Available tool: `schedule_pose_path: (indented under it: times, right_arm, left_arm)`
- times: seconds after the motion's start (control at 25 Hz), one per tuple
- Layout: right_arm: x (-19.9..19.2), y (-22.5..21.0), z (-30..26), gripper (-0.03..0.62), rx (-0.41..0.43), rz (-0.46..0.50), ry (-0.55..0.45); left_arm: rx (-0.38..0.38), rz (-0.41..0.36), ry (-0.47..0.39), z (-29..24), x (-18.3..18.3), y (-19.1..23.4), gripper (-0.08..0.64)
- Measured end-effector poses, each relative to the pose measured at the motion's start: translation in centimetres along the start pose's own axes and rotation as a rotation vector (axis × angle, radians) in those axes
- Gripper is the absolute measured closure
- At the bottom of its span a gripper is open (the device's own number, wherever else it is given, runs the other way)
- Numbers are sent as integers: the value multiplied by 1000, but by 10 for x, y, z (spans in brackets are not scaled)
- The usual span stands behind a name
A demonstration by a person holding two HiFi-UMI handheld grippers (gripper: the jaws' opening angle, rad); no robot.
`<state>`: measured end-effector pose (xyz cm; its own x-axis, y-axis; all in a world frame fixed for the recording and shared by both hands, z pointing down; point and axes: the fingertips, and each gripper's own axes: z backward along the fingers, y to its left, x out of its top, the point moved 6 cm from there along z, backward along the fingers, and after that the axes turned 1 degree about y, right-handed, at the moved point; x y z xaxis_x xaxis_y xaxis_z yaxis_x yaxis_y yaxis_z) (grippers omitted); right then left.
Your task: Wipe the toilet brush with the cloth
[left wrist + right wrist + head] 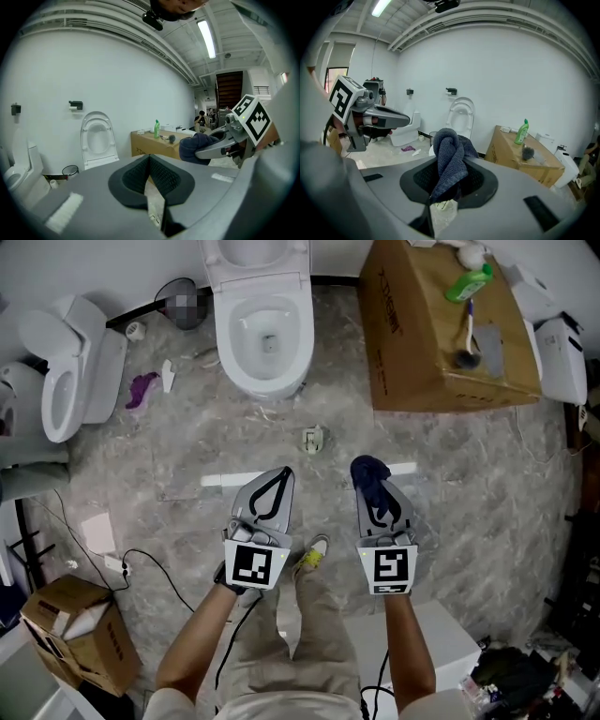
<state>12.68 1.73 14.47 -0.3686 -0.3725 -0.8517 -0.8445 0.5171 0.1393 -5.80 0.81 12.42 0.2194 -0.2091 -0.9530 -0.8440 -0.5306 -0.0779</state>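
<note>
Head view: toilet brush (pixel 466 334) lies atop cardboard box (pixel 412 343), beside green bottle (pixel 468 284).

Left gripper view: left gripper (pixel 150 160), well short of the box, jaws together, empty.

Right gripper view: right gripper (pixel 447 174) clamps dark blue cloth (pixel 449 150); dark tuft on box, probably the brush head.

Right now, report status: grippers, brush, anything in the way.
Left gripper shut, empty. Right gripper shut on dark cloth. Toilet brush lying on cardboard box ahead-right, untouched. Green bottle next to it.
</note>
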Motion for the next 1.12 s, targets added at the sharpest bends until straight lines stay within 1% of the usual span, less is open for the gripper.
schedule_pose_path:
  times: [0.08, 0.16, 0.24, 0.4, 0.48, 0.6, 0.68, 0.76, 0.88, 1.0, 1.08, 1.12]
  right_arm:
    - [-14, 2, -15, 497, -9, -19, -8]
    - [-33, 5, -32, 497, -17, -20, -14]
    - [-56, 9, -50, 497, -22, -16, -20]
    - [-110, 7, -91, 497, -44, -25, -31]
    - [-141, 3, -112, 497, -68, -42, -35]
    - [-183, -2, -145, 497, -104, -71, -58]
    - [-206, -2, -169, 497, -108, -67, -86]
    - [-224, 2, -189, 497, -82, -35, -114]
    - [-247, -2, -212, 497, -56, 21, -154]
    - [-267, -10, -232, 497, -61, 65, -198]
    - [-276, -14, -242, 497, -61, 121, -213]
    - [-278, -16, -246, 497, -62, 169, -210]
  left_arm:
    - [0, 6, 5, -11, -18, -1, 558]
    - [-2, 1, -7, -23, -39, -1, 558]
    - [0, -1, -21, -33, -67, 1, 558]
    - [30, 14, -24, -61, -132, 4, 558]
    - [45, 36, -33, -77, -165, 5, 558]
    - [61, 89, -45, -103, -218, 4, 558]
    - [65, 106, -76, -122, -250, 7, 558]
    - [56, 107, -99, -135, -278, 8, 558]
    - [23, 78, -104, -154, -312, 12, 558]
    - [14, 75, -143, -171, -334, 22, 558]
    - [7, 38, -149, -181, -346, 24, 558]
    - [-5, 18, -143, -189, -350, 23, 558]
